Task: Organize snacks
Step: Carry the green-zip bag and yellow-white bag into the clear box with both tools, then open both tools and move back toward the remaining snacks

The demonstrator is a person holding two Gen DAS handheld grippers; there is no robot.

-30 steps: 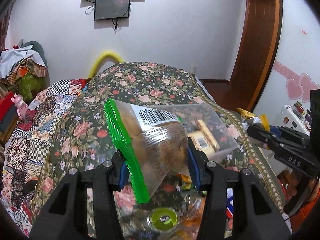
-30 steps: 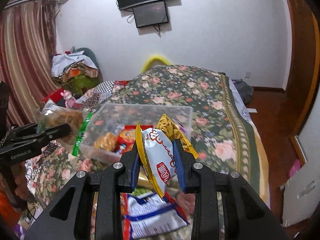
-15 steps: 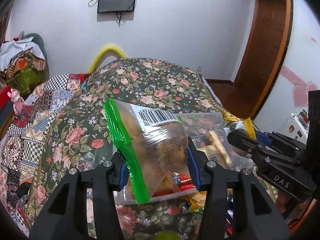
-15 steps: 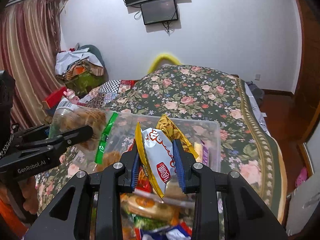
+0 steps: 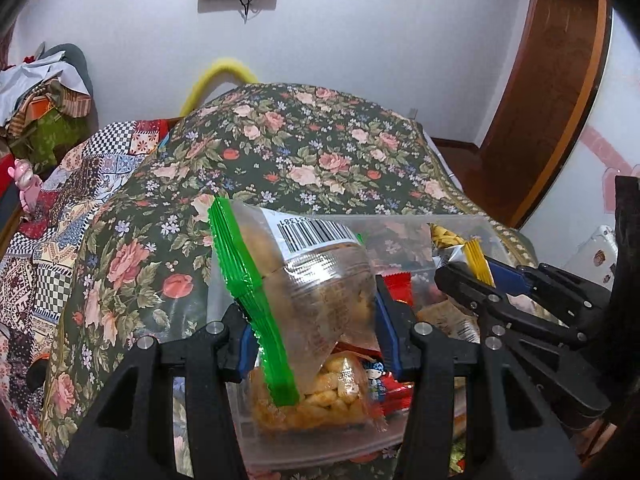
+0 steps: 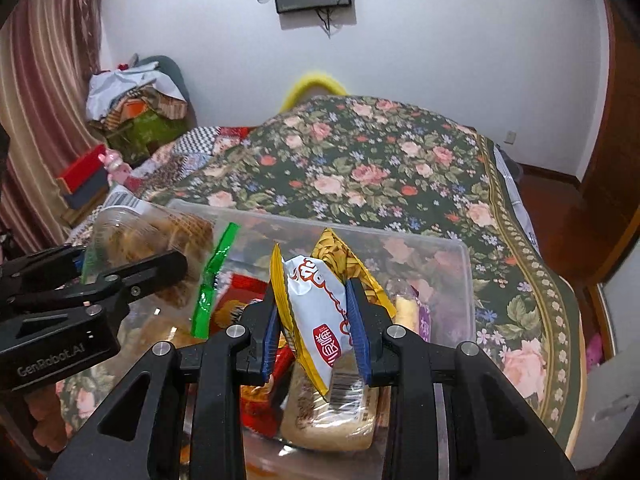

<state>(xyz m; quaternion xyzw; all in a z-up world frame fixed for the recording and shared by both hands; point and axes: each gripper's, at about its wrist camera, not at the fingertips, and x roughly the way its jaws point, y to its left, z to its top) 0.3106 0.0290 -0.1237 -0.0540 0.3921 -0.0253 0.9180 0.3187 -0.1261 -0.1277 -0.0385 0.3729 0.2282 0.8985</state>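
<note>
A clear plastic bin (image 6: 460, 280) with several snack packs inside sits on the floral bedspread; it also shows in the left wrist view (image 5: 460, 226). My left gripper (image 5: 316, 340) is shut on a clear snack bag with a green edge (image 5: 320, 280) and holds it over the bin's left side; the bag also shows in the right wrist view (image 6: 160, 240). My right gripper (image 6: 314, 334) is shut on a yellow and white snack packet (image 6: 316, 312) and holds it over the bin's middle; the packet also shows in the left wrist view (image 5: 460, 252).
The floral bedspread (image 6: 380, 168) stretches beyond the bin to a white wall. A patchwork quilt (image 5: 52, 220) lies at the left. A heap of clothes (image 6: 136, 108) and a red box (image 6: 80, 168) stand at the far left. A wooden door frame (image 5: 540, 92) is at the right.
Both grippers have moved forward with their snacks, from short of the bin to above it. The bin now fills the lower part of both views.
</note>
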